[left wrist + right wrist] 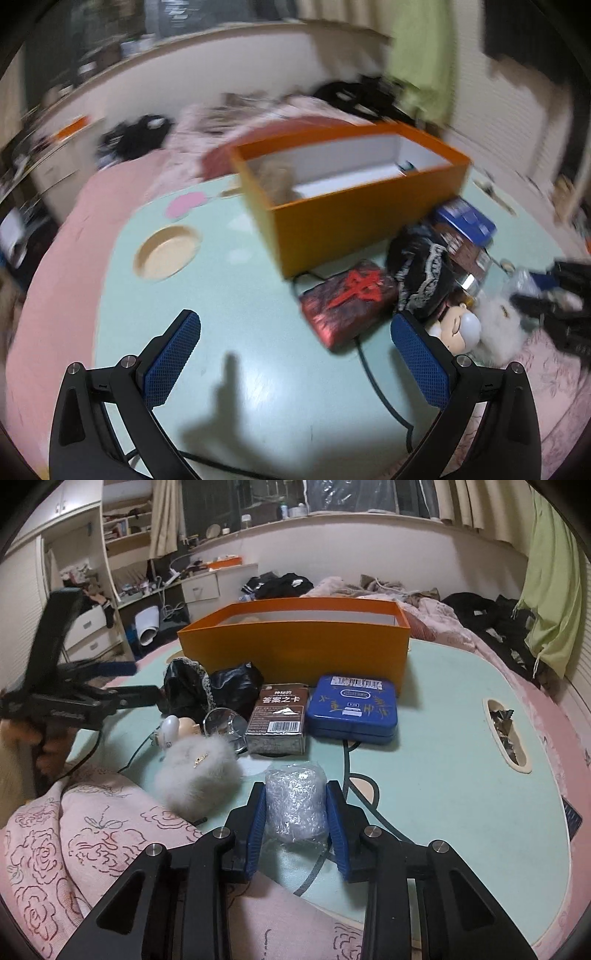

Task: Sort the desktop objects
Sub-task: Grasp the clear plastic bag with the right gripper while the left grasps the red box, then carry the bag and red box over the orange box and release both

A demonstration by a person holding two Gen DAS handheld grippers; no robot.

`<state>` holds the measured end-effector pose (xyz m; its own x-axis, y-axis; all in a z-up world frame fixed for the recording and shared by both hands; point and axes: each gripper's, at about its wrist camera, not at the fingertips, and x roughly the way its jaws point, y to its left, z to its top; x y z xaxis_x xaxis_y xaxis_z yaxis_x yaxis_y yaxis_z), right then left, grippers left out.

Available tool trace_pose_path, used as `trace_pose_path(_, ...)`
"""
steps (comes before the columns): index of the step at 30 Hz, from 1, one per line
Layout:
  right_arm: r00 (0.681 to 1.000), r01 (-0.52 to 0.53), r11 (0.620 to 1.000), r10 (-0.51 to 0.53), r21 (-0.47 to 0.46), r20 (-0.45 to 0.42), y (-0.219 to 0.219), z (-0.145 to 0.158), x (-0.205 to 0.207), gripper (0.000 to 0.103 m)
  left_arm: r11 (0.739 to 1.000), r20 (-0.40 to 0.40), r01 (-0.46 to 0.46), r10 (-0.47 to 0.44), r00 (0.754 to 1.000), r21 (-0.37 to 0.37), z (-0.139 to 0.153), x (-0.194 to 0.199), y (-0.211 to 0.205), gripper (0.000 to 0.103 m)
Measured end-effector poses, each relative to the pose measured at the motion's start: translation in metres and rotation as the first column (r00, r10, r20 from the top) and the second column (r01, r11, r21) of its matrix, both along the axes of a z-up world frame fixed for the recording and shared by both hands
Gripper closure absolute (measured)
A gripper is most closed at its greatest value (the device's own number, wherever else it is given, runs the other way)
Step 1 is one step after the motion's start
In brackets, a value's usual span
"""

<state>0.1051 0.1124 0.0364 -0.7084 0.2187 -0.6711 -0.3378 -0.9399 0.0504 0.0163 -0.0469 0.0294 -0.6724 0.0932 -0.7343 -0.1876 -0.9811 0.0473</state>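
Note:
My right gripper (pixel 295 794) is shut on a clear plastic bag of small whitish pieces (pixel 295 805), low over the pale green table (pixel 461 775). Beyond it lie a fluffy white pouch (pixel 197 773), a brown card box (pixel 277 716), a blue tin (pixel 354 709) and a black lacy bundle (pixel 214 690), all before the orange box (pixel 295 650). My left gripper (pixel 295 354) hangs open and empty over bare table; it also shows at the left of the right wrist view, left gripper (pixel 144 681). Near it lie a red and black pouch (pixel 345 306) and the orange box (pixel 354 218).
A black cable (pixel 380 391) runs across the table between the grippers. A round recess (pixel 166 253) sits at the table's left, a slot with scraps (pixel 506 731) at its right. Pink quilted fabric (pixel 92 842) covers the near edge. A small doll head (pixel 460 328) lies beside the fluffy pouch.

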Motion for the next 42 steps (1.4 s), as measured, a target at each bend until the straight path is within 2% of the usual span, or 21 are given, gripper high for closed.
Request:
trace_pose_path(2, 1.000, 0.000, 1.000, 0.000, -0.003, -0.001, 0.000, 0.000, 0.000, 0.072, 0.997, 0.006, 0.060, -0.060, 0.998, -0.052, 0.001, -0.007, 0.008, 0.000)
trace_pose_path(5, 1.000, -0.002, 1.000, 0.002, -0.009, -0.005, 0.000, -0.001, 0.000, 0.072, 0.981, -0.037, 0.143, -0.149, 0.988, -0.133, 0.005, -0.012, 0.020, 0.000)
trace_pose_path(9, 1.000, -0.004, 1.000, 0.004, -0.015, -0.009, 0.000, -0.001, 0.001, 0.072, 0.959, 0.000, 0.247, -0.249, 0.968, -0.137, -0.002, -0.022, 0.029, 0.002)
trace_pose_path(11, 1.000, -0.004, 1.000, 0.004, -0.016, -0.009, 0.000, -0.001, 0.001, 0.072, 0.953, 0.021, 0.281, -0.281, 0.960, -0.115, -0.008, -0.024, 0.030, 0.012)
trace_pose_path(13, 1.000, -0.004, 1.000, 0.004, -0.015, -0.010, 0.000, -0.001, 0.001, 0.072, 0.948, 0.043, 0.311, -0.309, 0.950, -0.066, -0.009, -0.022, 0.029, 0.043)
trace_pose_path(14, 1.000, -0.004, 1.000, 0.004, -0.015, -0.008, 0.000, -0.001, 0.001, 0.072, 0.949, 0.048, 0.311, -0.308, 0.950, -0.052, -0.008, -0.021, 0.027, 0.050)
trace_pose_path(15, 1.000, -0.004, 1.000, 0.004, -0.015, -0.009, 0.000, -0.001, 0.001, 0.072, 0.950, 0.050, 0.311, -0.309, 0.950, -0.035, -0.007, -0.018, 0.026, 0.062)
trace_pose_path(20, 1.000, -0.003, 1.000, 0.003, -0.024, -0.018, -0.001, -0.001, 0.002, 0.072, 0.953, 0.033, 0.301, -0.300, 0.953, -0.025, -0.008, 0.003, 0.020, 0.062)
trace_pose_path(23, 1.000, 0.013, 0.999, -0.014, -0.036, -0.026, 0.002, 0.000, 0.004, 0.072, 0.966, 0.014, 0.258, -0.258, 0.966, -0.004, -0.008, 0.014, 0.015, 0.062)
trace_pose_path(27, 0.998, 0.041, 0.999, -0.043, -0.032, -0.038, 0.002, 0.006, 0.003, 0.073, 0.996, -0.047, 0.084, -0.085, 0.995, -0.011, 0.005, 0.020, 0.002, 0.062)
trace_pose_path(28, 0.998, 0.039, 0.999, -0.041, -0.036, -0.049, 0.003, 0.010, 0.003, 0.073, 0.998, -0.073, 0.058, -0.057, 0.996, 0.015, 0.015, 0.021, -0.003, 0.062)
trace_pose_path(31, 0.991, 0.046, 0.997, -0.052, -0.054, -0.123, 0.011, 0.034, -0.004, 0.073, 0.991, -0.142, 0.060, -0.043, 0.989, 0.119, 0.044, 0.022, -0.006, 0.062)
trace_pose_path(34, 0.978, 0.066, 0.997, -0.074, -0.046, -0.197, 0.030, 0.070, -0.025, 0.073, 0.991, -0.187, 0.052, -0.029, 0.982, 0.121, 0.072, 0.006, 0.004, 0.062)
trace_pose_path(37, 0.968, 0.104, 0.994, -0.108, -0.029, -0.226, 0.052, 0.095, -0.060, 0.073, 0.990, -0.208, 0.032, -0.003, 0.978, 0.136, 0.088, -0.022, 0.015, 0.062)
trace_pose_path(41, 0.964, 0.165, 0.986, -0.165, -0.020, -0.209, 0.081, 0.097, -0.108, 0.069, 0.987, -0.174, -0.053, 0.079, 0.982, 0.149, 0.081, -0.074, 0.021, 0.061)
trace_pose_path(42, 0.970, 0.168, 0.986, -0.169, -0.020, -0.175, 0.088, 0.088, -0.121, 0.064, 0.985, -0.142, -0.078, 0.100, 0.985, 0.153, 0.073, -0.086, 0.020, 0.054)
